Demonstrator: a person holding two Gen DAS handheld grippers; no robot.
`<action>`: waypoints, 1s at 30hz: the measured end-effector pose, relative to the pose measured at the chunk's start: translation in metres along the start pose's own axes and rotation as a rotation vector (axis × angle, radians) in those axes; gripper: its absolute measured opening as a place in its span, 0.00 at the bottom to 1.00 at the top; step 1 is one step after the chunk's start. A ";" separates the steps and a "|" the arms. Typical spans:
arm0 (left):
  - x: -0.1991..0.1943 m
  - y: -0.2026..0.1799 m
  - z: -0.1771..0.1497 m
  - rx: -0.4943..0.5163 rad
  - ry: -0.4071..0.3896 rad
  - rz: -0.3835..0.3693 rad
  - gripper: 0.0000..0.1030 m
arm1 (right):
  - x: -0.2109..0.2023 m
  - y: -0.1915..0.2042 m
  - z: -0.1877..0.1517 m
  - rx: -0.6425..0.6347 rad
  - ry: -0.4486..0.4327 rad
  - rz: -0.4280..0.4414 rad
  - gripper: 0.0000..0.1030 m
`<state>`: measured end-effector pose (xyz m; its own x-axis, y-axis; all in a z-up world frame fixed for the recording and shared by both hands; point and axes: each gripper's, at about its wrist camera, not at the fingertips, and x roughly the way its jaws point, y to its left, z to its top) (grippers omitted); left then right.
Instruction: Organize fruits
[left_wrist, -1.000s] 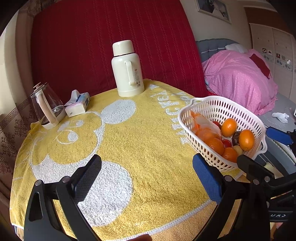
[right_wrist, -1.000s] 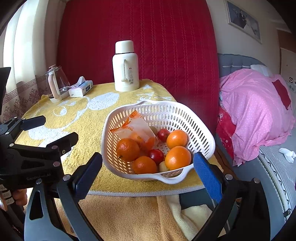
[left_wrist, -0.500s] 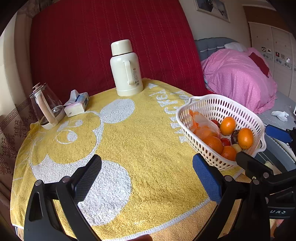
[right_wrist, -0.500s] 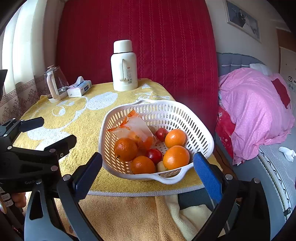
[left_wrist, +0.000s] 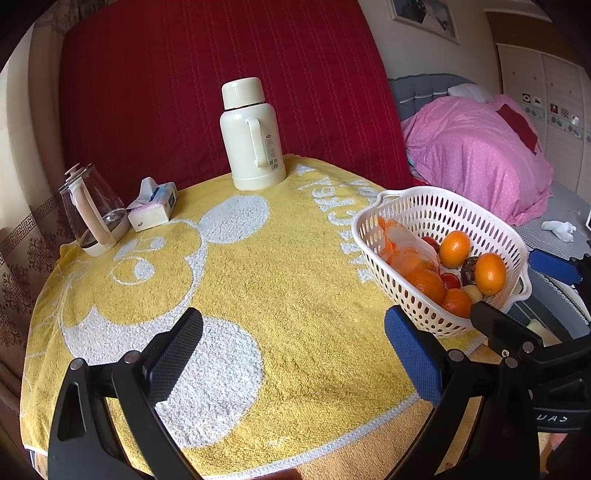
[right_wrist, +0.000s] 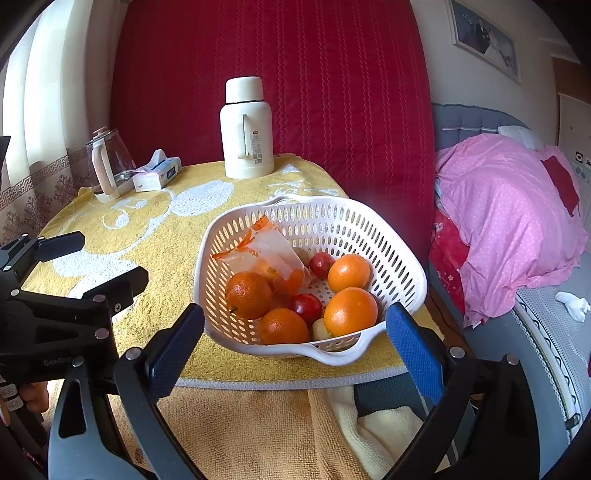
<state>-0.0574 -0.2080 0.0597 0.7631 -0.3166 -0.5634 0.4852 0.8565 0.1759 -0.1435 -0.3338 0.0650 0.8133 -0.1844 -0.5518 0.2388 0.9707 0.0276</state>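
Here the white basket (right_wrist: 314, 280) sits at the yellow towel's (left_wrist: 240, 280) near right corner, holding the oranges (right_wrist: 350, 311), small red fruits (right_wrist: 306, 306) and seemingly a plastic bag (right_wrist: 264, 254), within reach of the right gripper (right_wrist: 295, 343) and left gripper (left_wrist: 293, 350), both spread wide and empty.

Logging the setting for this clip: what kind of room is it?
Most likely a bedroom at home. A bed with a rumpled pink duvet stands beside a small table under a yellow towel, which holds a thermos, a glass kettle and a fruit basket.

white basket (right_wrist: 399, 258), orange fruit (right_wrist: 350, 312), yellow towel (left_wrist: 258, 266)
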 end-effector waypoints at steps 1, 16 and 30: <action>0.000 0.000 0.000 0.001 0.000 0.000 0.95 | 0.000 0.000 0.000 0.001 0.001 -0.001 0.97; 0.004 0.001 -0.001 -0.001 -0.001 -0.015 0.95 | 0.001 0.000 -0.002 0.006 0.008 -0.001 0.97; 0.002 0.012 -0.004 -0.024 0.014 -0.035 0.95 | 0.001 0.004 -0.003 -0.002 0.010 0.010 0.97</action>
<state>-0.0522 -0.1968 0.0573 0.7396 -0.3413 -0.5801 0.5012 0.8546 0.1361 -0.1433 -0.3297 0.0625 0.8104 -0.1730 -0.5597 0.2297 0.9727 0.0319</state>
